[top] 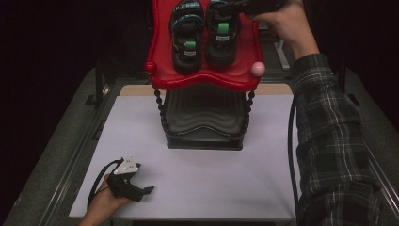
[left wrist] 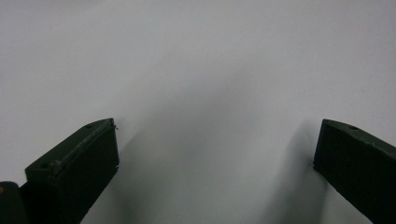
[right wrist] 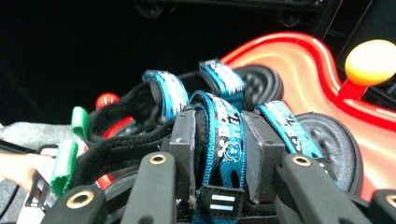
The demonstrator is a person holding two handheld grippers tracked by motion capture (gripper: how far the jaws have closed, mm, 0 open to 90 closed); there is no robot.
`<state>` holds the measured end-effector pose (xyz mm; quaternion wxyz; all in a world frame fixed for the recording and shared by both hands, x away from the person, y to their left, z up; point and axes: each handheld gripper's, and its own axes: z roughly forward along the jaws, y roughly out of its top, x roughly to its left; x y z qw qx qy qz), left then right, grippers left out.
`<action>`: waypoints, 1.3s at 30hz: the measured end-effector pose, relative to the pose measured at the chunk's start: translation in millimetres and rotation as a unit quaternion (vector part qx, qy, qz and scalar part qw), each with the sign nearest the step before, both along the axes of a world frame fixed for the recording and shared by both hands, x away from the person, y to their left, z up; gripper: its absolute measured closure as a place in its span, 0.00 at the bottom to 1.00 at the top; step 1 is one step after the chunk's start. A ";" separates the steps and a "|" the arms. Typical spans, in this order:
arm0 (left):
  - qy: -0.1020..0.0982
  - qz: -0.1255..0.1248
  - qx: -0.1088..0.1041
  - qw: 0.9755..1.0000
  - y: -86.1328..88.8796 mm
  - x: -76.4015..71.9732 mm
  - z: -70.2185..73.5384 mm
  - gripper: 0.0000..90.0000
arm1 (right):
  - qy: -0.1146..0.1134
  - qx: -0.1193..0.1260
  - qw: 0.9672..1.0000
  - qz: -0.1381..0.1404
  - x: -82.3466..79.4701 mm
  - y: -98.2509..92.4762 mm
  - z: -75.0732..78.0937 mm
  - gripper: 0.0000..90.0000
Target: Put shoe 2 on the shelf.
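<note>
Right sandal (top: pixel 223 35) flat on red tray (top: pixel 160 56), toe toward viewer, heel far.

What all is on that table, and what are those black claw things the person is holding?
Sandals: two, black with blue straps and green tabs, side by side on the red shelf.
Red shelf: one, top tier of the rack.
Black shelf: one, lower tier of the rack.
Knobs: one pink, one red, on the red shelf's front corners.
White sheet: one, covering the table.
Left gripper: black, jaws open, resting low on the white sheet.
Right gripper: black, shut on a sandal's blue strap.
</note>
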<state>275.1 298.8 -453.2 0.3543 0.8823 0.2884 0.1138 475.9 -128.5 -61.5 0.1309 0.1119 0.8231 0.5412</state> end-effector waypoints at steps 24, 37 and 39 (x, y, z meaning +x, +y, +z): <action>0.000 -0.001 0.002 1.000 0.2 -0.1 0.2 0.00 | -0.011 0.008 0.999 -0.038 -33.8 -15.8 -11.0 0.43; 0.000 -0.001 0.002 1.000 0.0 0.1 0.1 0.00 | 0.009 0.021 0.996 -0.081 -76.9 -76.3 -34.4 0.32; 0.000 -0.001 0.002 1.000 0.1 0.1 0.1 0.00 | 0.012 0.024 0.996 -0.088 -83.3 -85.8 -40.5 0.31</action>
